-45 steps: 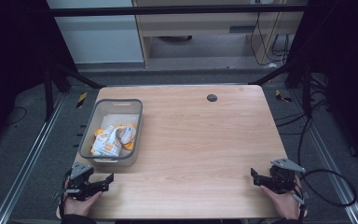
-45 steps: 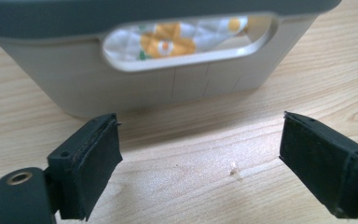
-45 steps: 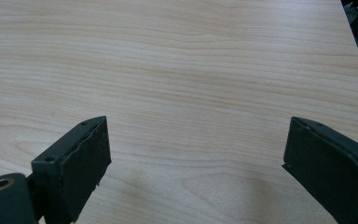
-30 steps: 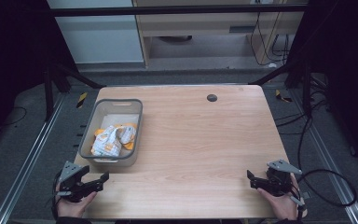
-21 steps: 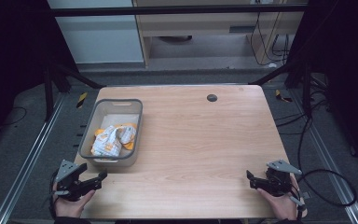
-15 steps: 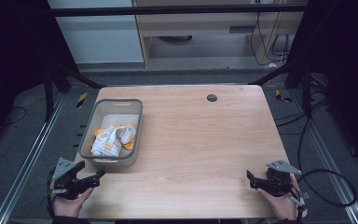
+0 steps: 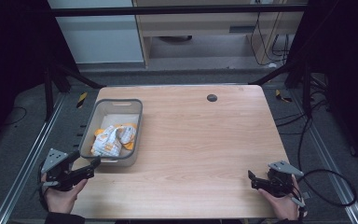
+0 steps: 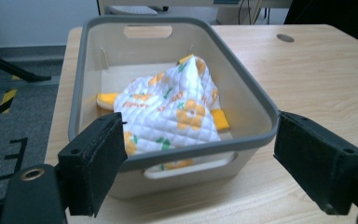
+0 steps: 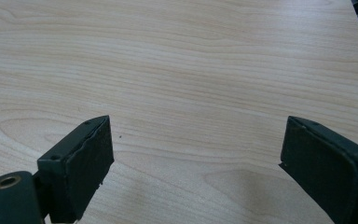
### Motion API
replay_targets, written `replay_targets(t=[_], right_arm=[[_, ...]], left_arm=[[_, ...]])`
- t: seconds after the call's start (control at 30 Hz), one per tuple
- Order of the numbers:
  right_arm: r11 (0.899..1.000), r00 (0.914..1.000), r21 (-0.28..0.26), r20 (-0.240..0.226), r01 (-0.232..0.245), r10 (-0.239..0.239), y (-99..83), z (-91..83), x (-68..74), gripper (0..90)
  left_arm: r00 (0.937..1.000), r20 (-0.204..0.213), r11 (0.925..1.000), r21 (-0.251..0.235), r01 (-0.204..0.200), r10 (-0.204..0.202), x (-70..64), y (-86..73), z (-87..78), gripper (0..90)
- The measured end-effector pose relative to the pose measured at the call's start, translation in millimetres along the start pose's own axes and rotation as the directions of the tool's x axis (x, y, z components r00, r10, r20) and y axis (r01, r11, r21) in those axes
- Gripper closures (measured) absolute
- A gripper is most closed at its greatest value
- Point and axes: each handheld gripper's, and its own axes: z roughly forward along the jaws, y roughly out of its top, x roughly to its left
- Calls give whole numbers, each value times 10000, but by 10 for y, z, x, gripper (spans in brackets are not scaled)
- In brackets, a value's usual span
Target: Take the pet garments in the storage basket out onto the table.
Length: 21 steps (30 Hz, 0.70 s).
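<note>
Over the last moments the left hand-held gripper (image 7: 92,163) has drifted left off the surface's (image 7: 200,140) near-left corner, jaws spread and empty before the grey bin (image 8: 261,105) holding the quilted cloth (image 8: 172,105), while the right hand-held gripper (image 7: 251,179) idles released near-right, suggesting no reach has begun.

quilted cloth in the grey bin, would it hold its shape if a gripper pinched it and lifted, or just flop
The quilted cloth would probably flop: it lies crumpled in a soft peak inside the bin, so it seems limp, not stiff. Its padded stitching suggests it is light and easy to pinch. The orange pieces under it may be attached and trail up too.
</note>
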Motion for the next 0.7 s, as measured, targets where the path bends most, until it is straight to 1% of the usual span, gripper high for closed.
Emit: replay_targets(t=[0.17,0.33,0.43,0.47,0.5,0.53,0.57,0.7], right_arm=[[10000,10000,-35,16,-47,47,0,-8,-13,94],[10000,10000,-63,44,-23,23,3,-9,-16,94],[10000,10000,-51,46,-36,36,3,-7,-16,94],[10000,10000,-48,27,-33,33,3,-7,-18,94],[10000,10000,-48,27,-33,33,3,-7,-18,94],[10000,10000,-57,21,-34,34,2,-8,-20,94],[10000,10000,-56,9,-39,39,1,-6,-20,94],[10000,10000,-44,1,-26,26,1,-3,-20,94]], left_arm=[[9998,64,9998,19,-182,182,-21,106,39,156],[9992,129,9991,212,-371,369,-46,209,119,156],[9990,213,9987,305,-406,400,-58,248,145,156],[9984,282,9980,391,-499,489,-79,294,175,156],[9984,282,9980,391,-499,489,-79,294,175,156],[9976,306,9969,462,-633,619,-101,344,204,156],[9973,322,9965,480,-679,664,-111,364,218,156],[9965,338,9953,564,-782,764,-132,409,261,157]])
